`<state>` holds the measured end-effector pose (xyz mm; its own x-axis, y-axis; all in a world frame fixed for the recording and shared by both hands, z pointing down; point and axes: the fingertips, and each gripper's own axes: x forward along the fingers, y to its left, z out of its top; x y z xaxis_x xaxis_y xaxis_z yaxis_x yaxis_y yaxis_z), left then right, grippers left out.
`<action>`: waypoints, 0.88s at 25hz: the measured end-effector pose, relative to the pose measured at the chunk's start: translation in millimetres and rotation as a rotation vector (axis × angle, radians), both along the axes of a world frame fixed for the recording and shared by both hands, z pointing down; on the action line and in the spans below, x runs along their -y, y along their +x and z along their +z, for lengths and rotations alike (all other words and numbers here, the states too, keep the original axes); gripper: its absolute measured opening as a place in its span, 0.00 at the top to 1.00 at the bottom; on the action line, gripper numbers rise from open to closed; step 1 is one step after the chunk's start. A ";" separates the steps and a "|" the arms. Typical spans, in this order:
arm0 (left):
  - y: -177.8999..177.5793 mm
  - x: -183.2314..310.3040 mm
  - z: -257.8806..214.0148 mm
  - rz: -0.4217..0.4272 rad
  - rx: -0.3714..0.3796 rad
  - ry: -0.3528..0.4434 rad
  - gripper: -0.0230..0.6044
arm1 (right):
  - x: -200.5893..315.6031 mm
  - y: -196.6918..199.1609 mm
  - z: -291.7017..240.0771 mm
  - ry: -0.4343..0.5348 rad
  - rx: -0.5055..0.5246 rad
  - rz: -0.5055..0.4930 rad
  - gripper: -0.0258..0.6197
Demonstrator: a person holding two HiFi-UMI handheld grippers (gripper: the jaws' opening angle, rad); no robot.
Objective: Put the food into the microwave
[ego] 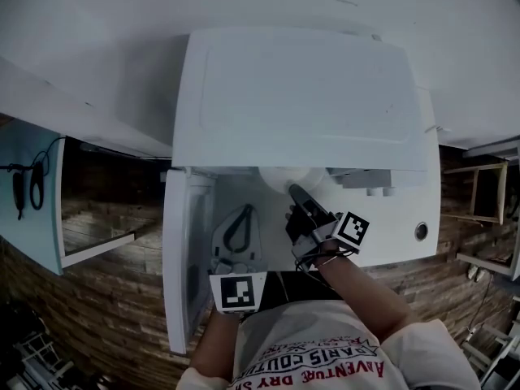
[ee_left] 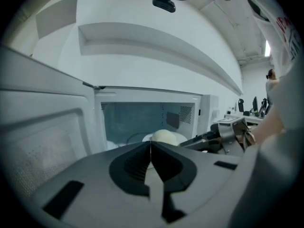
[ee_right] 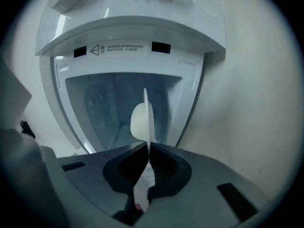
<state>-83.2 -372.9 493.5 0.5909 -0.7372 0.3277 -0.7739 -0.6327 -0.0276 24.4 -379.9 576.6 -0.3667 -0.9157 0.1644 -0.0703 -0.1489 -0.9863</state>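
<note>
**A:** What is the head view showing?

**B:** The white microwave (ego: 301, 96) is standing with its door (ego: 188, 258) hanging open at 8 o'clock; the right gripper (ego: 296, 195) is holding a white plate (ego: 286, 177) at the opening, at 6 o'clock; the left gripper (ego: 237, 232) is hovering at 7 o'clock, near the door.

**A:** And the left gripper view?

**B:** Its jaws are pressing together on nothing; the pale round food (ee_left: 164, 137) is sitting on the plate at 12 o'clock, at the cavity's mouth; whether the plate is resting there, I cannot tell.

**A:** The right gripper view?

**B:** Its jaws are pinching the plate's rim; the plate is showing edge-on at 12 o'clock; the food is bulging on its 9 o'clock side.
</note>
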 end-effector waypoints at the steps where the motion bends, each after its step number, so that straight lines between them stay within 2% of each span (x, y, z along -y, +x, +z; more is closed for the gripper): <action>1: 0.3 -0.7 0.1 0.002 0.002 0.001 0.95 | 4.3 -0.5 0.7 -0.001 0.002 0.004 0.93; 6: -1.3 0.1 4.7 0.001 -0.015 -0.025 0.95 | 20.8 -2.6 7.3 -0.002 -0.005 0.022 0.93; 14: -1.3 0.7 10.4 -0.017 -0.041 -0.057 0.95 | 38.6 -2.0 15.7 -0.058 0.046 0.088 0.93; 18: -1.8 0.5 13.7 -0.030 -0.048 -0.074 0.95 | 43.6 -3.4 13.9 -0.044 0.063 0.081 0.92; 22: -3.2 -1.0 18.2 -0.046 -0.063 -0.104 0.95 | 48.0 -5.7 14.8 -0.058 0.034 0.055 0.92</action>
